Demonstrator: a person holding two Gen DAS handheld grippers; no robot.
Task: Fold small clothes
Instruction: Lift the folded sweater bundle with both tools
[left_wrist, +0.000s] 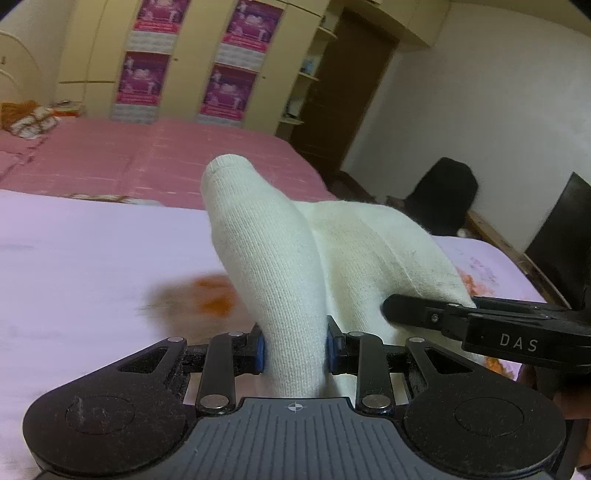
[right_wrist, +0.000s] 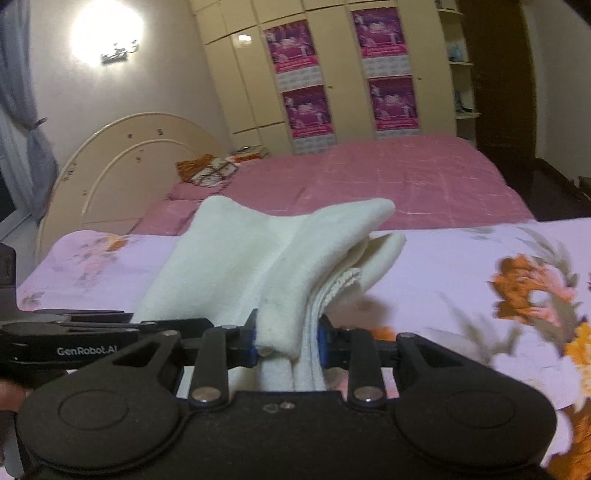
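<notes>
Left gripper: the black two-finger left gripper (left_wrist: 295, 349) with blue pads is closed most of the way, its pads pressing both sides of a rolled end of the cream-white knitted sock (left_wrist: 291, 258).
Right gripper: the matching black right gripper (right_wrist: 286, 341) is likewise nearly closed, clamped on a bunched, layered end of the same white sock (right_wrist: 258, 254); a ribbed edge shows just inside its right-hand pad.
Where the sock is: it is carried between the two grippers, apparently lifted above the lilac bedsheet printed with orange flowers (left_wrist: 81, 266), its free ends standing up and away from the jaws.
Spacing of the tools: in the left wrist view the right gripper (left_wrist: 417, 308) comes in from the right side and lies just beside the left one, touching the same cloth.
Surroundings: behind the sheet lies the pink quilted bedspread (right_wrist: 399, 181), and further back the cream wardrobe with magenta posters (right_wrist: 343, 77).
Step in hand: judged from the lift, the sock is being raised to be laid over on itself.
How to do it well: keep both pinches firm and level with each other, draw the cloth taut enough to flatten the bunching, and lower it onto a bare patch of sheet before letting go.
Risk: the thick roll may slip from the pads if one hand twists.
</notes>
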